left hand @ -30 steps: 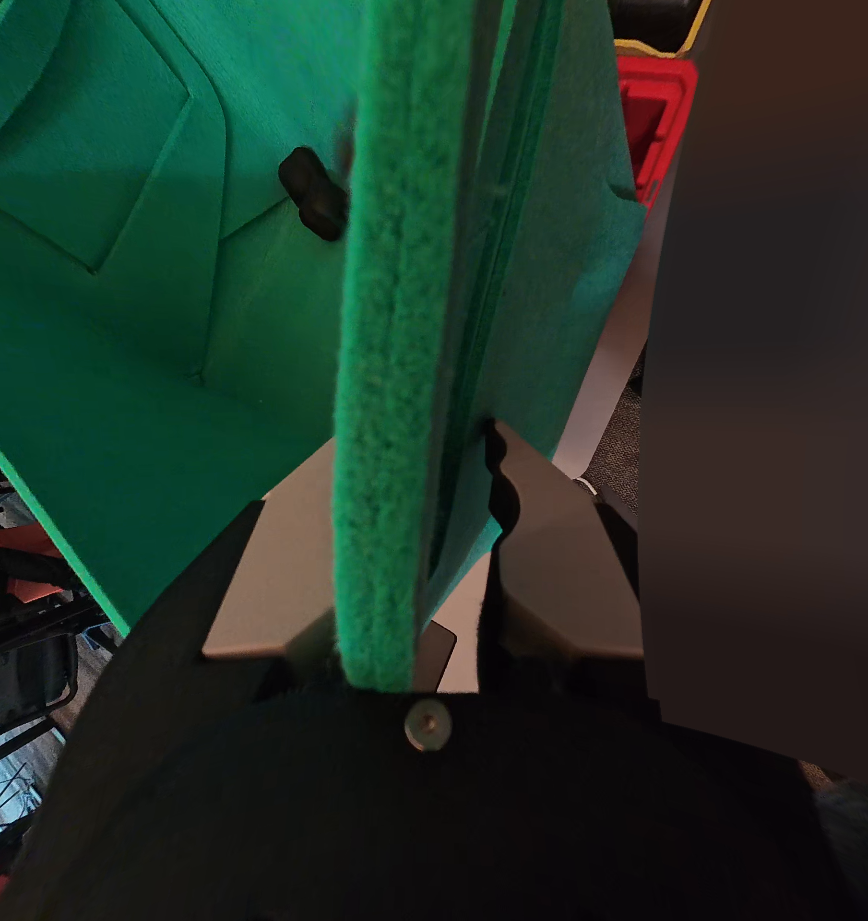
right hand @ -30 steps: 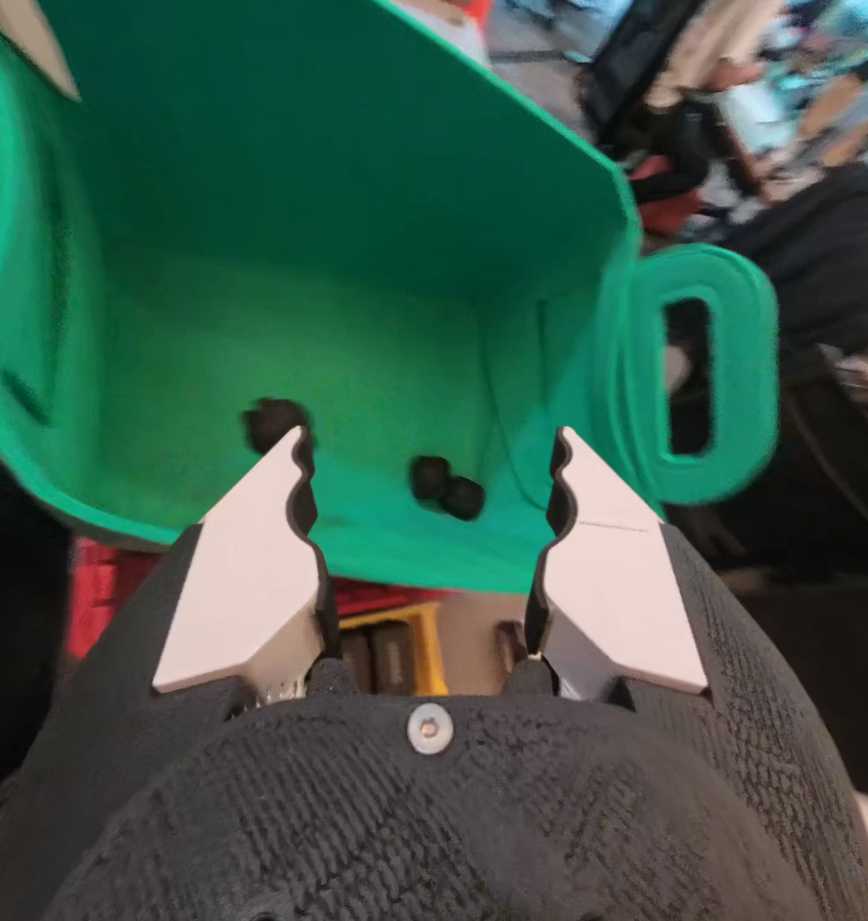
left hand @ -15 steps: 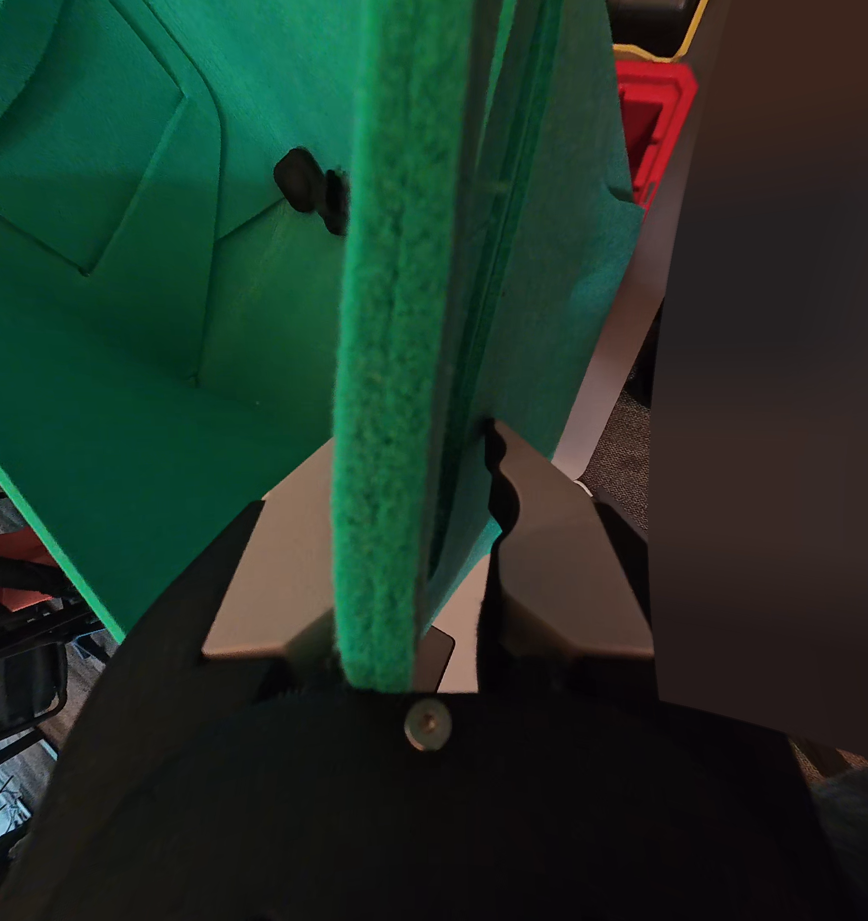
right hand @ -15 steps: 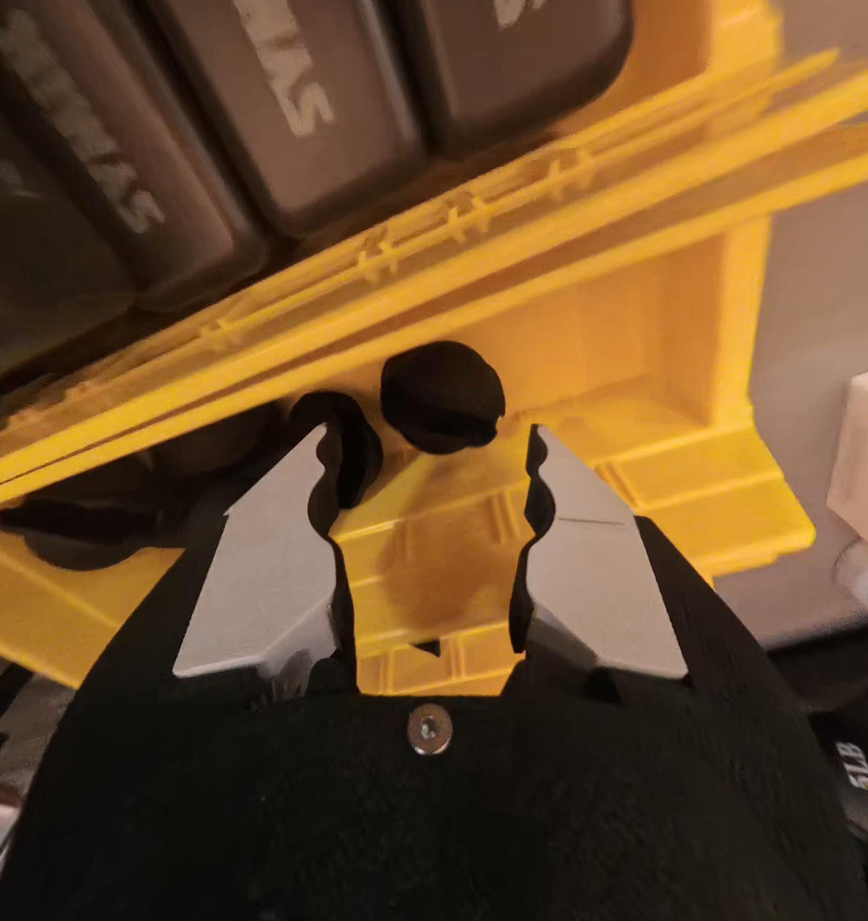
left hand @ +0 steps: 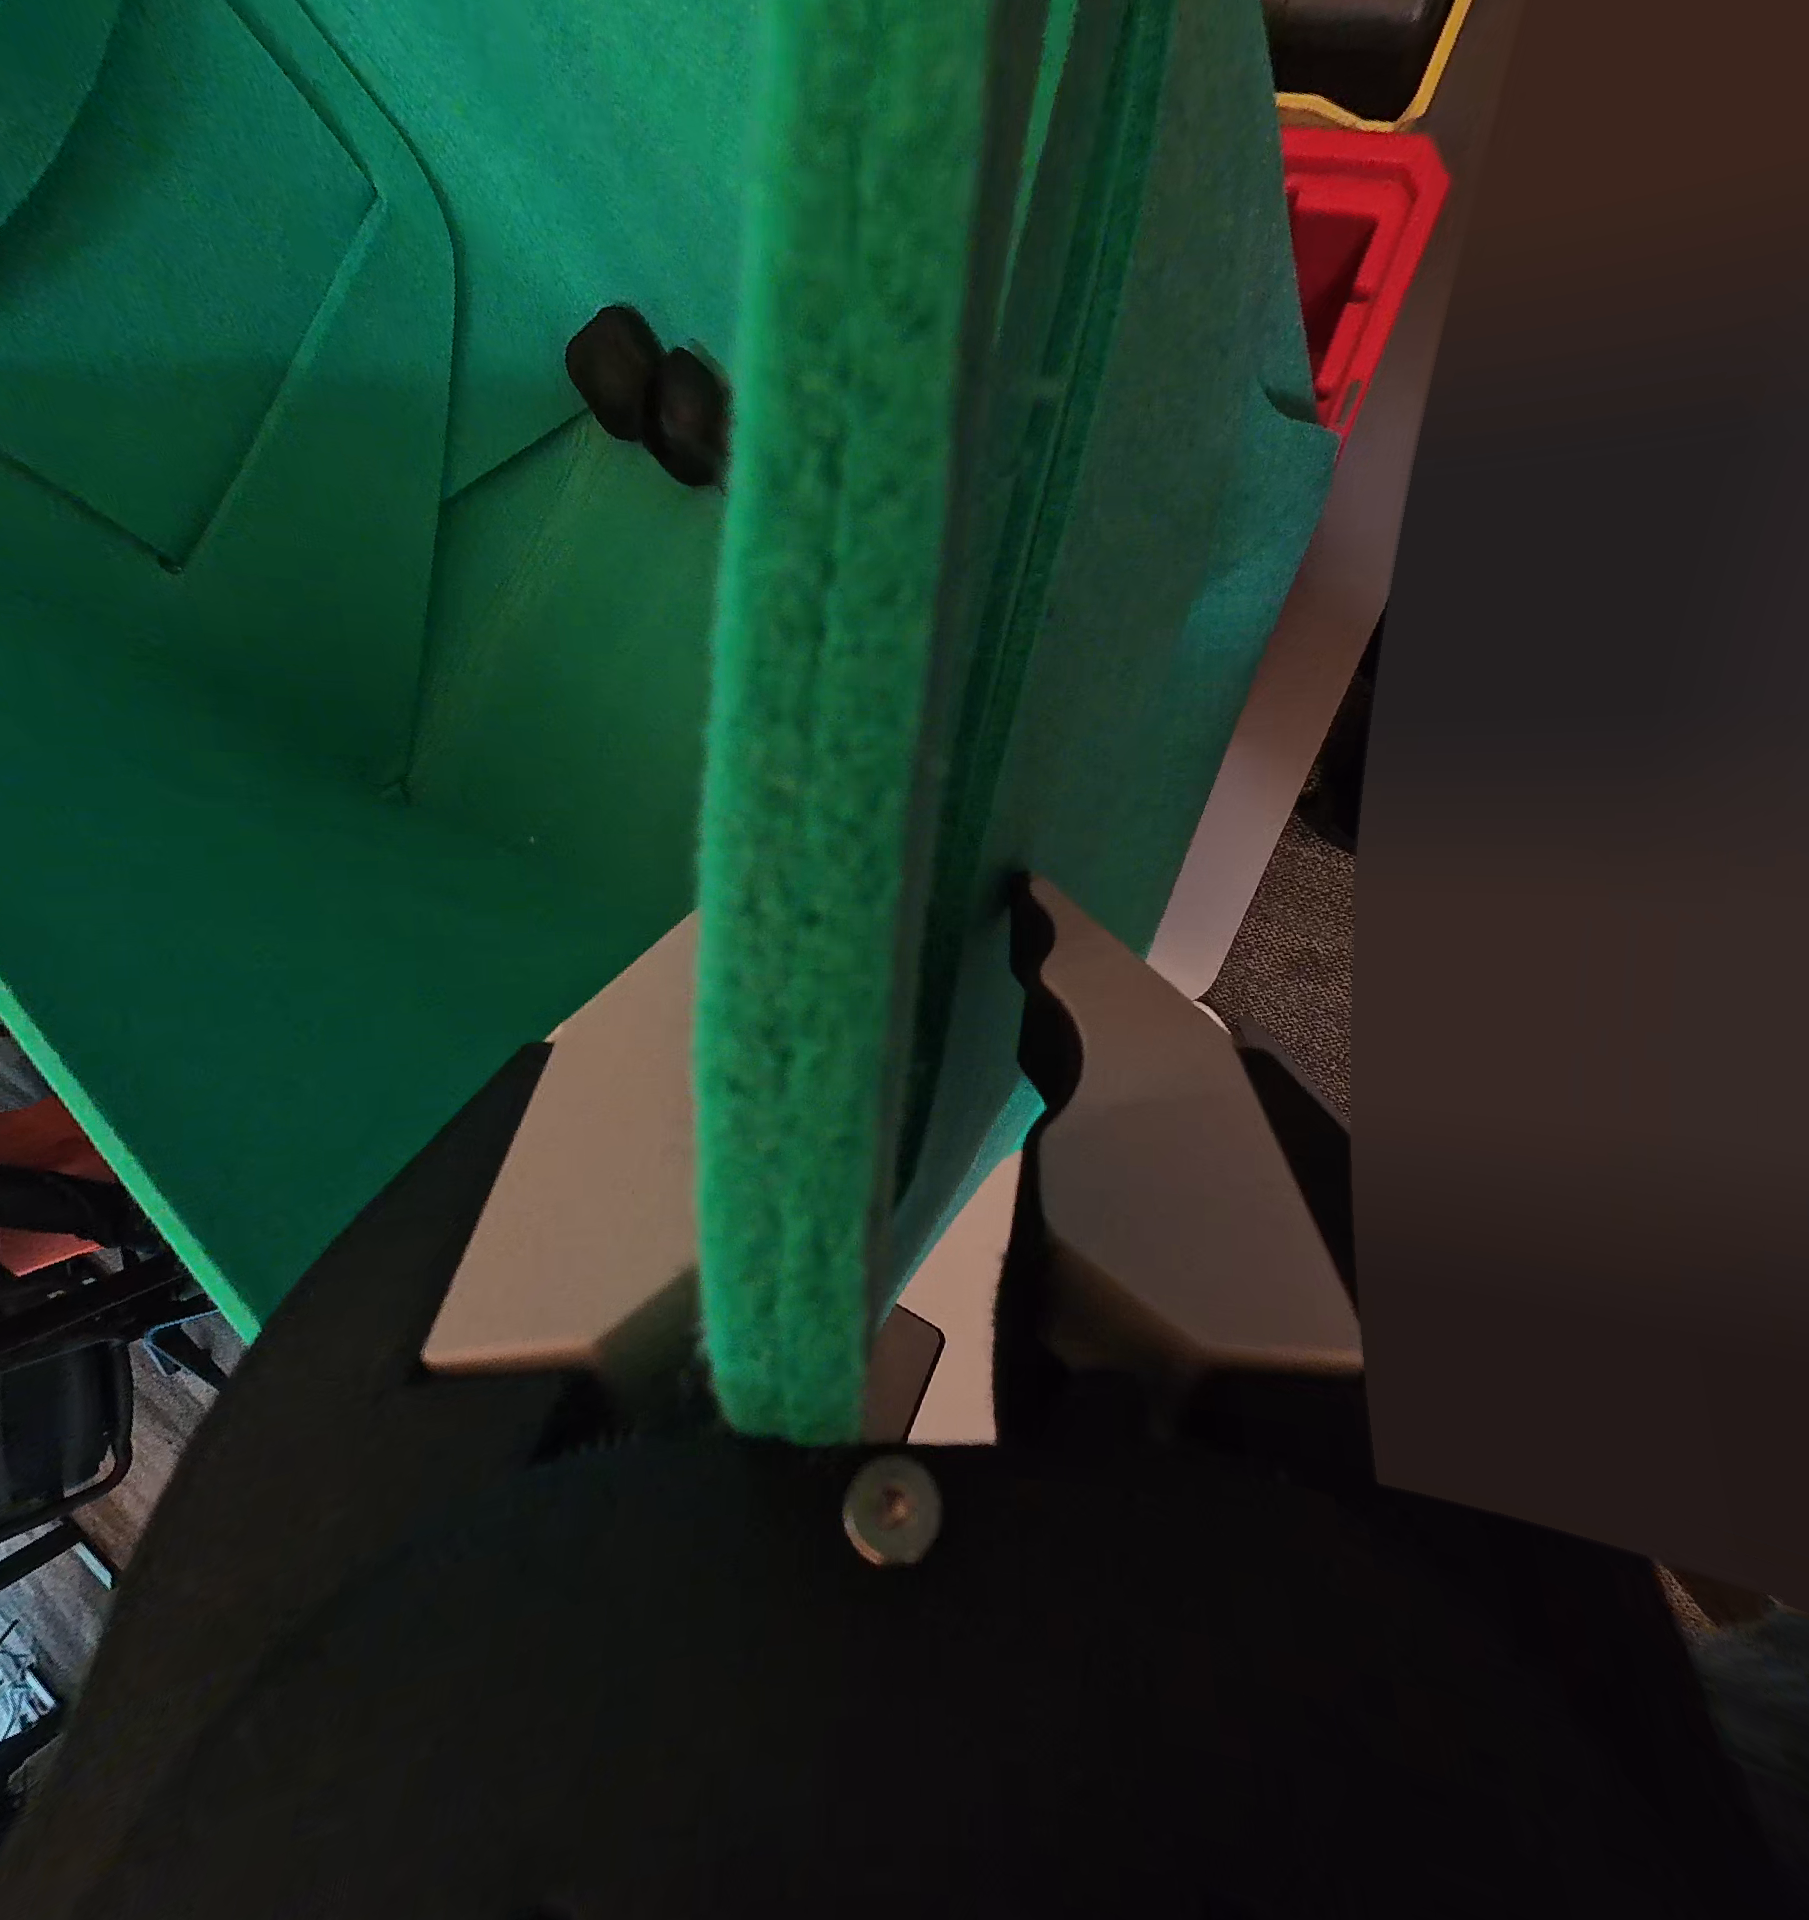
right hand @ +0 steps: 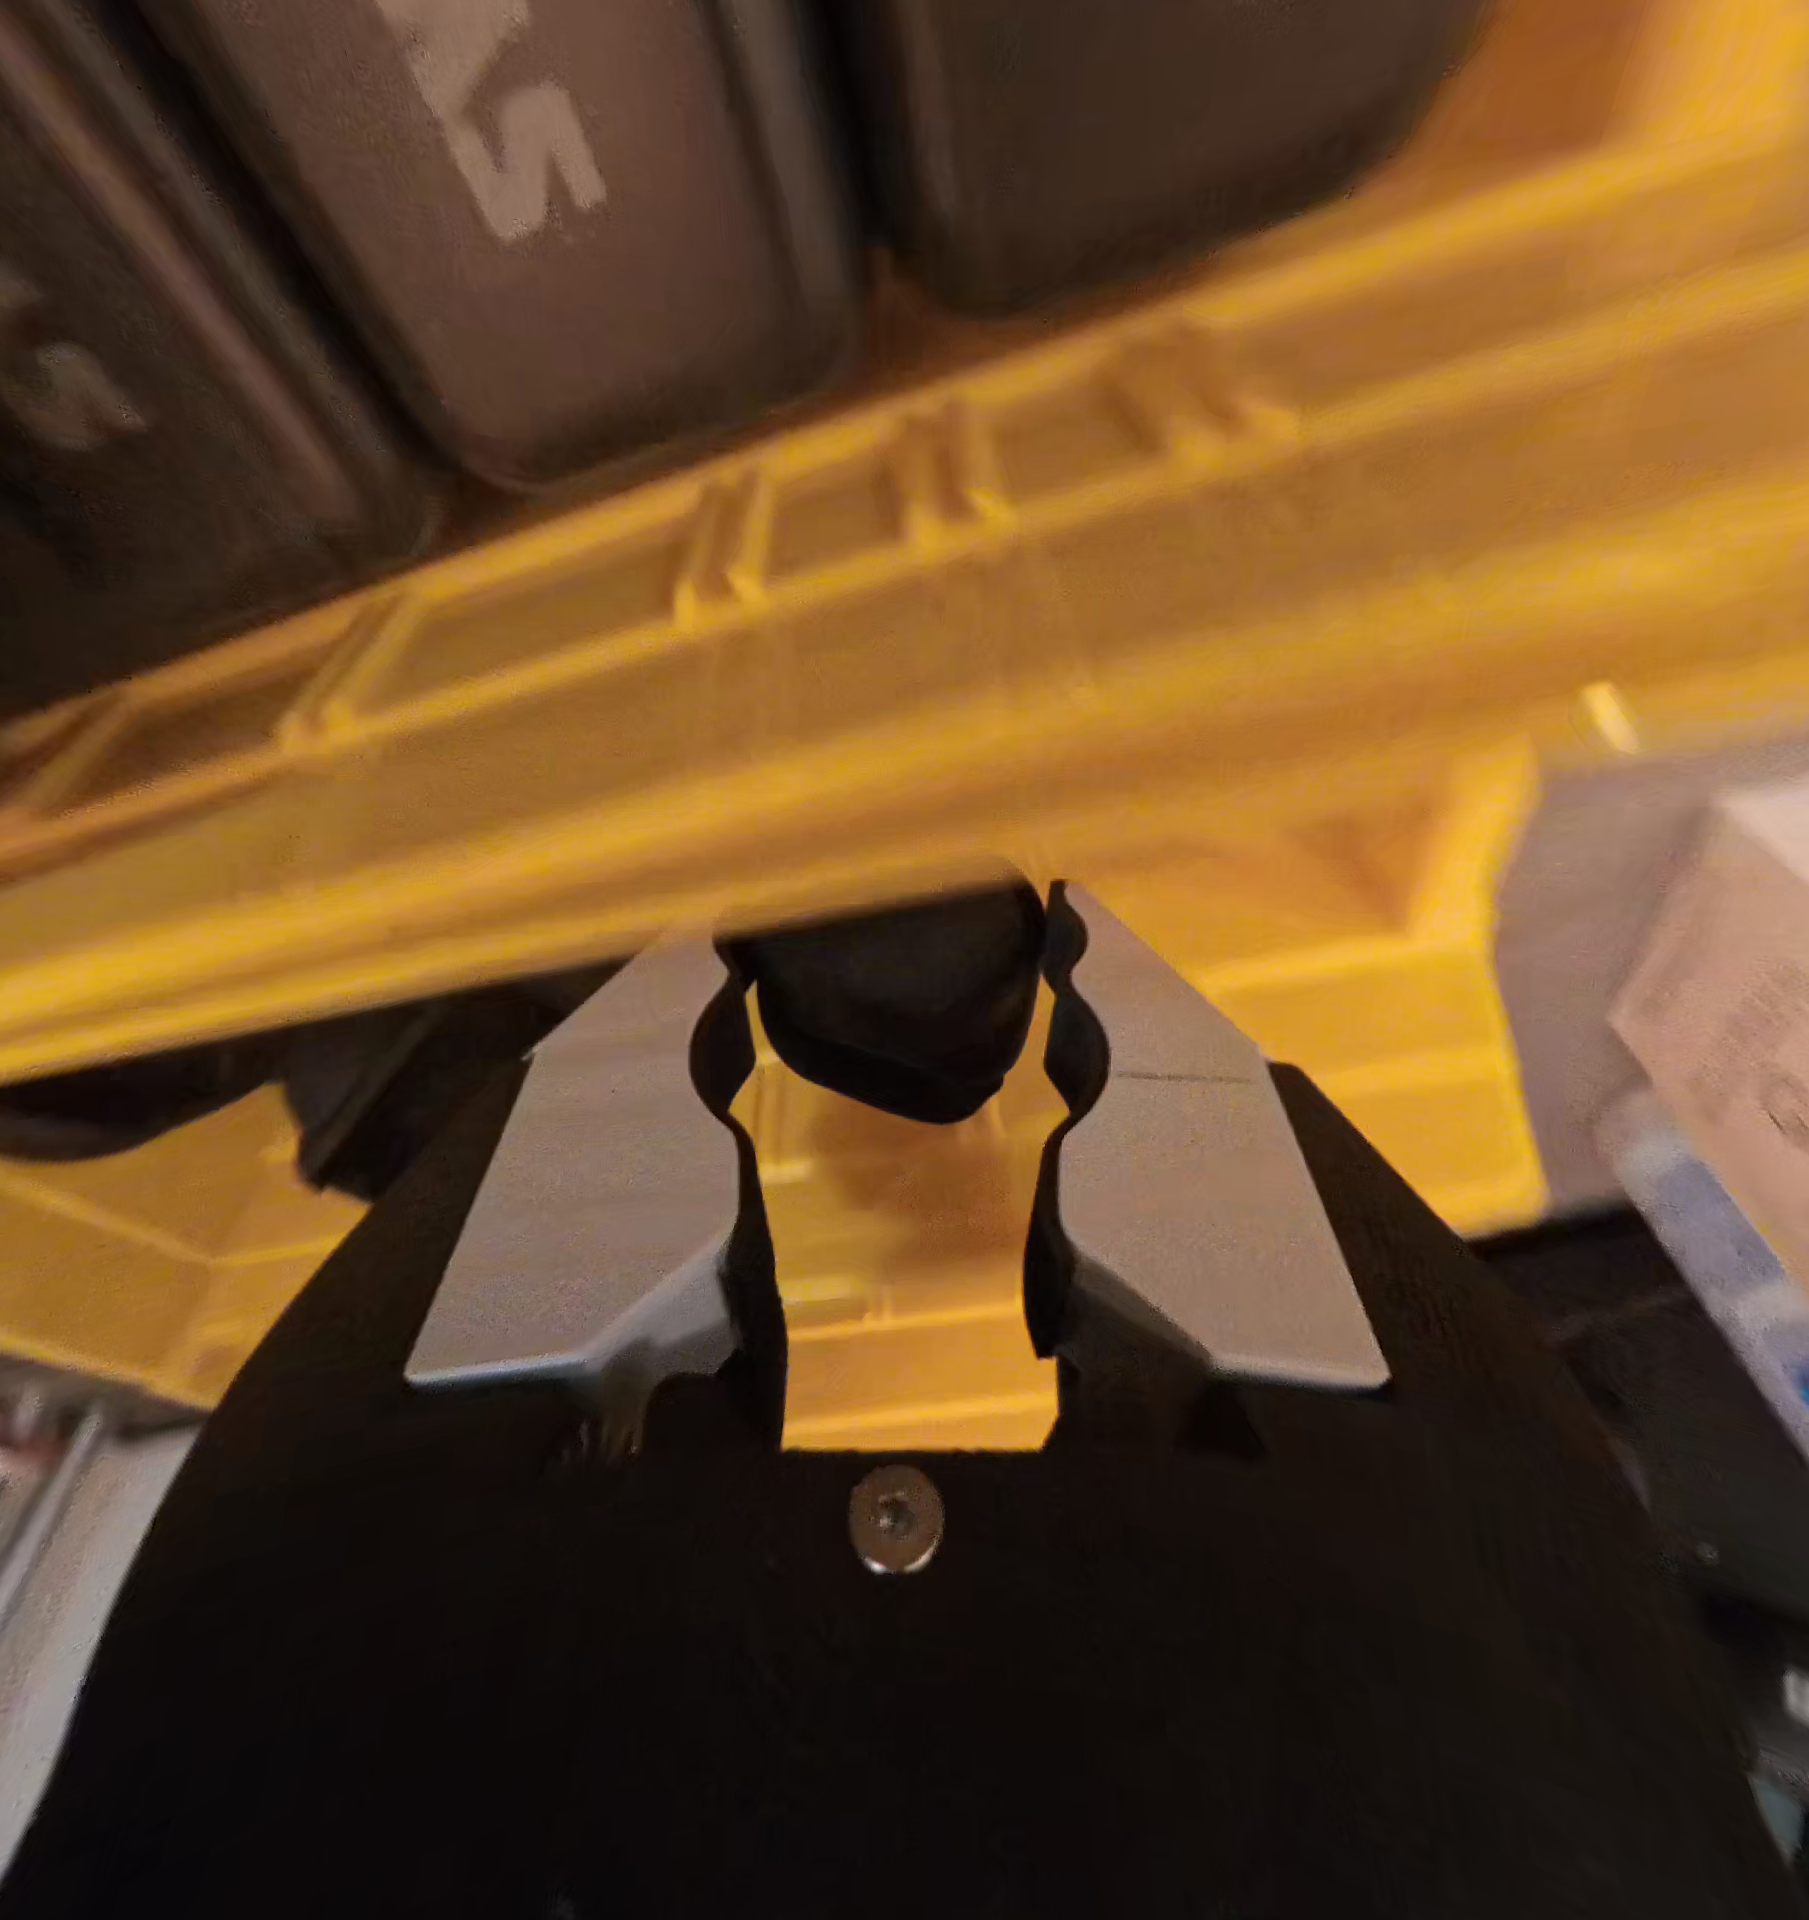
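Observation:
My left gripper (left hand: 858,904) is shut on the thick edge (left hand: 817,831) of a green felt bag (left hand: 256,727) and holds it up. The bag's inside shows on the left, with two small black rounded pieces (left hand: 651,400) lying in it. My right gripper (right hand: 889,925) reaches into the lower tray of a yellow plastic bin (right hand: 1347,1039). Its fingertips are closed on a black rounded piece (right hand: 900,1018), which touches both jaws. More black pieces (right hand: 360,1122) lie to the left in the same tray, partly hidden by the bin's upper rim (right hand: 983,623).
Dark grey containers (right hand: 567,260) sit in the yellow bin's upper level. A white box (right hand: 1762,987) stands right of the bin. In the left wrist view a red bin (left hand: 1357,229) shows behind the bag, and a dark flat shape (left hand: 1627,727) fills the right side.
My right gripper left the green bag, moved to the yellow bin's lower tray, and narrowed its jaws onto a black piece. My left gripper still holds the bag; a second black piece shows inside.

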Available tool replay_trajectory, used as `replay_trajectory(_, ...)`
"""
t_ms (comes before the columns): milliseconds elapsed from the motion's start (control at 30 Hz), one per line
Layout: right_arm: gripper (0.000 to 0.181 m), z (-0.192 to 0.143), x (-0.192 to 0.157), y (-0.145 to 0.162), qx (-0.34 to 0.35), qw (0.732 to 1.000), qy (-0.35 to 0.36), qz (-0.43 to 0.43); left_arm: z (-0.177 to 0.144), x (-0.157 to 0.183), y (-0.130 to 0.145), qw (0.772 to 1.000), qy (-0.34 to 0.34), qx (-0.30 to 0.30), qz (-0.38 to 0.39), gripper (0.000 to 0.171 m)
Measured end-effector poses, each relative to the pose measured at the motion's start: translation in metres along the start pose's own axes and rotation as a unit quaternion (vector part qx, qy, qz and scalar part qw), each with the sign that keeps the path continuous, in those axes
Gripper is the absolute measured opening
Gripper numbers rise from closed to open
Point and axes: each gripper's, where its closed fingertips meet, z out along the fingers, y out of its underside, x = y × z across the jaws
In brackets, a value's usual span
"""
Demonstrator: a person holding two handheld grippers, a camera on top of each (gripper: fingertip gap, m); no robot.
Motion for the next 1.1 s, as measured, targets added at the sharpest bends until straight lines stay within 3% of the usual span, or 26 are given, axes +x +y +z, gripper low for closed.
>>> replay_trajectory(100, 0.055, -0.079, 0.020, 0.000, 0.109, 0.990, 0.062, 0.071, -0.002, 0.000, 0.001, 1.000, -0.001, 0.001, -0.002, 0.043)
replay_trajectory(167, 0.055, -0.159, 0.029, -0.009, 0.234, 0.960, 0.114, 0.106, -0.002, 0.000, 0.002, 1.000, -0.002, 0.002, -0.005, 0.043)
replay_trajectory(233, 0.056, -0.254, 0.020, -0.034, 0.398, 0.902, 0.137, 0.099, -0.002, -0.001, 0.004, 1.000, -0.002, 0.003, -0.007, 0.043)
replay_trajectory(300, 0.056, -0.339, -0.012, -0.064, 0.531, 0.837, 0.126, 0.041, -0.004, -0.002, 0.004, 1.000, -0.002, 0.002, -0.006, 0.043)
replay_trajectory(333, 0.057, -0.367, -0.030, -0.079, 0.565, 0.817, 0.117, 0.007, -0.005, -0.002, 0.004, 1.000, -0.002, 0.001, -0.006, 0.043)
replay_trajectory(400, 0.059, -0.394, -0.058, -0.109, 0.580, 0.807, 0.101, -0.047, -0.006, -0.001, 0.004, 1.000, -0.001, 0.001, -0.006, 0.043)
replay_trajectory(433, 0.073, -0.398, -0.068, -0.125, 0.579, 0.807, 0.094, -0.069, -0.006, -0.001, 0.003, 1.000, 0.000, 0.001, -0.006, 0.043)
replay_trajectory(500, 0.094, -0.399, -0.081, -0.147, 0.571, 0.811, 0.080, -0.096, -0.006, 0.000, 0.001, 1.000, 0.000, 0.001, -0.005, 0.043)
replay_trajectory(567, 0.096, -0.399, -0.079, -0.152, 0.572, 0.809, 0.098, -0.093, -0.004, 0.000, 0.000, 1.000, 0.000, 0.001, -0.004, 0.043)
replay_trajectory(667, 0.088, -0.398, -0.062, -0.127, 0.594, 0.792, 0.130, -0.049, -0.004, -0.001, 0.000, 1.000, 0.000, 0.004, -0.004, 0.043)
replay_trajectory(733, 0.080, -0.380, -0.043, -0.098, 0.587, 0.796, 0.146, 0.003, -0.005, 0.001, 0.002, 1.000, 0.000, 0.007, -0.007, 0.043)
replay_trajectory(800, 0.077, -0.335, -0.021, -0.066, 0.534, 0.830, 0.152, 0.062, -0.005, 0.002, 0.004, 1.000, 0.000, 0.007, -0.008, 0.043)
replay_trajectory(900, 0.084, -0.234, -0.003, -0.024, 0.401, 0.898, 0.132, 0.123, -0.003, 0.003, 0.002, 1.000, 0.001, 0.009, -0.005, 0.043)
replay_trajectory(1000, 0.080, -0.127, -0.028, 0.001, 0.272, 0.956, 0.039, 0.106, -0.002, 0.004, 0.002, 1.000, 0.006, 0.008, -0.003, 0.043)
replay_trajectory(1100, 0.062, -0.052, -0.064, 0.026, 0.164, 0.981, -0.052, 0.084, -0.001, 0.003, 0.001, 1.000, 0.009, 0.009, -0.002, 0.043)
